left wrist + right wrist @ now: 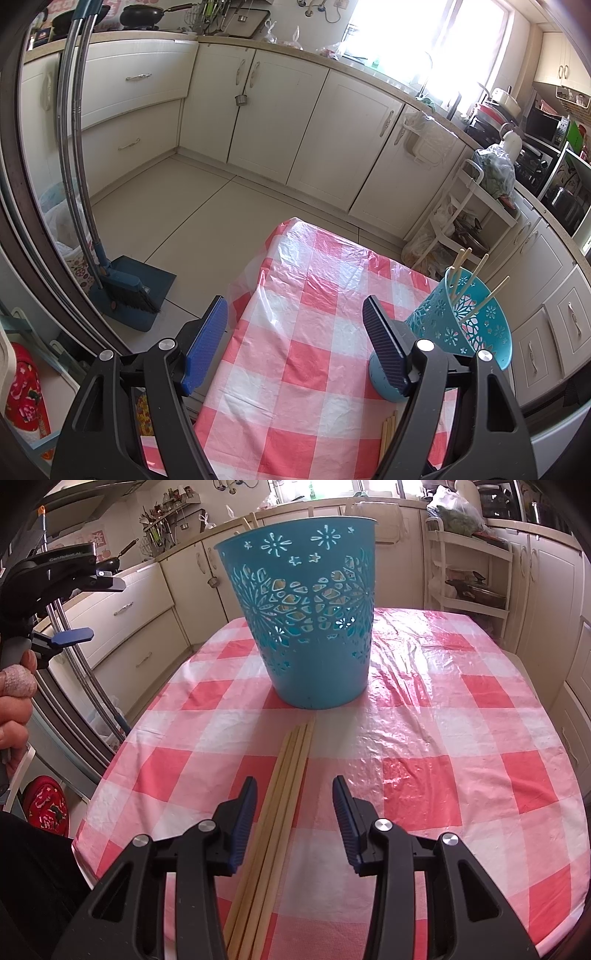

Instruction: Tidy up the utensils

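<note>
Chopsticks [284, 794] lie in a tight bundle on the near part of the checked tablecloth [461, 746], long axis running from the near edge away toward the far side, leaning a little to the right as it goes. The bundle passes between the two fingers of the right gripper [293, 821], closer to the left finger than to the right one. Those fingers stand partly open, with clear cloth showing on both sides of the sticks, so nothing is gripped yet; whether the tips touch the cloth cannot be told. The far ends of the sticks stop just short of the teal basket [306, 627], which stands upright in the middle of the table, straight ahead along the bundle's line.

The left gripper [295, 347] is held off the table's left side, fingers wide and empty. From its view the basket sits to the right, just beyond its right finger, and only the ends of the lying sticks show beside that finger. The right hand is plainly the nearer one for the pickup.

The basket already holds several loose chopsticks [476, 280], leaning against the wall and poking out above the rim. Their exact count is hard to tell.
</note>
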The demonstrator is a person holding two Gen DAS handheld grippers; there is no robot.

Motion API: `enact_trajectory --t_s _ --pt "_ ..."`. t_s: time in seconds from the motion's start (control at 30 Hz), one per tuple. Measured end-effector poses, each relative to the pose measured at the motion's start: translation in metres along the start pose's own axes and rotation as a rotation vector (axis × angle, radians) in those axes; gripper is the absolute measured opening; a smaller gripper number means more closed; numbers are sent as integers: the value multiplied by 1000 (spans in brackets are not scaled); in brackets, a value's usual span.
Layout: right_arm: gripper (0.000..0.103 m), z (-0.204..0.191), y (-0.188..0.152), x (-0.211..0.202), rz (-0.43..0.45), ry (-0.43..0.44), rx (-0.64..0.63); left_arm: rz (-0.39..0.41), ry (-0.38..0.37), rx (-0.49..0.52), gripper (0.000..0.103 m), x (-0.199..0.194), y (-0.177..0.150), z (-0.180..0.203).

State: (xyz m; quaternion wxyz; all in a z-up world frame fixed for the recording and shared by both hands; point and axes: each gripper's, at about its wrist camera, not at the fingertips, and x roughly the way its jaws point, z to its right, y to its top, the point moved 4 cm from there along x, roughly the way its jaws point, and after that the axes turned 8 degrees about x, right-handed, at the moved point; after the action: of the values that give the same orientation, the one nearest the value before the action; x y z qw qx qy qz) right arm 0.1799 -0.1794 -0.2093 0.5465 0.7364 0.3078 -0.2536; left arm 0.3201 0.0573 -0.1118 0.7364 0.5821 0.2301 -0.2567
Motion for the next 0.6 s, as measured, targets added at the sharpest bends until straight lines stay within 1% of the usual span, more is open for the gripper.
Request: enact_trajectory --t_s 0.6 --pt "42 0 0 0 -2 0 0 -3 1 1 72 1 -3 1"
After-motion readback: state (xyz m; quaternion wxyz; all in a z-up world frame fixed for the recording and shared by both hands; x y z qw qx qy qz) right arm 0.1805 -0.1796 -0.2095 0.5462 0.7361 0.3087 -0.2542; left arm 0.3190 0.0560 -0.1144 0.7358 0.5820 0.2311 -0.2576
